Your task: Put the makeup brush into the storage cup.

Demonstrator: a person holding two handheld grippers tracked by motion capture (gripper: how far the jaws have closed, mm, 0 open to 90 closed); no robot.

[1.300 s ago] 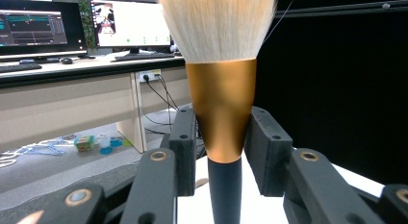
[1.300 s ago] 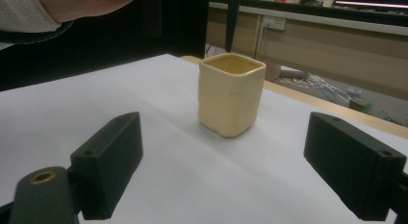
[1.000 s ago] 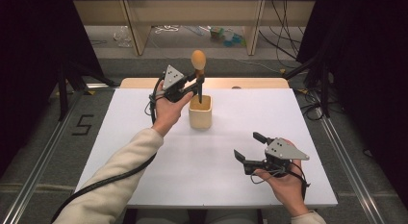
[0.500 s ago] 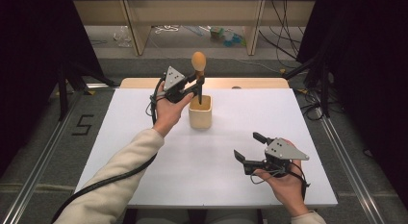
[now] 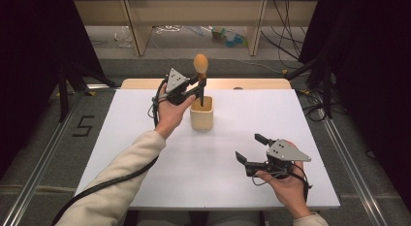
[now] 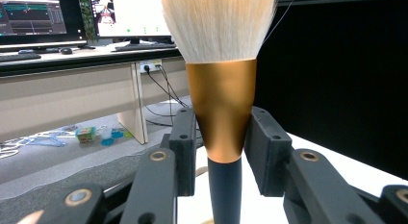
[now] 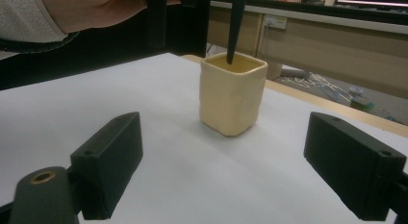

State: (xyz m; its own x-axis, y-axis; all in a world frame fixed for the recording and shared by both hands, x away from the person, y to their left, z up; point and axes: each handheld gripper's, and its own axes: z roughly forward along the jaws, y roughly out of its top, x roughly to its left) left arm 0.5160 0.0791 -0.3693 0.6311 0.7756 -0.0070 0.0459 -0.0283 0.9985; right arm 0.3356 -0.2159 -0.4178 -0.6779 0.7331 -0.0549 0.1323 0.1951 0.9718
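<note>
The left hand-held gripper [image 5: 197, 85] clamps a makeup brush [image 5: 200, 66] upright by its gold collar, the dark handle tip dipping into the cream cup [image 5: 202, 113] on the white counter [image 5: 121, 138]. The right hand-held gripper [image 5: 251, 148] rests nearer the person, jaws wide, holding nothing.

A dark "5" on the grey floor [image 5: 82, 125] left of the table.

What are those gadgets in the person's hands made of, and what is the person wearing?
Each is black with two blocky jaws: left gripper, right gripper. A grey three-cornered plate tops each, and a black cable trails off. The sleeve is cream.
</note>
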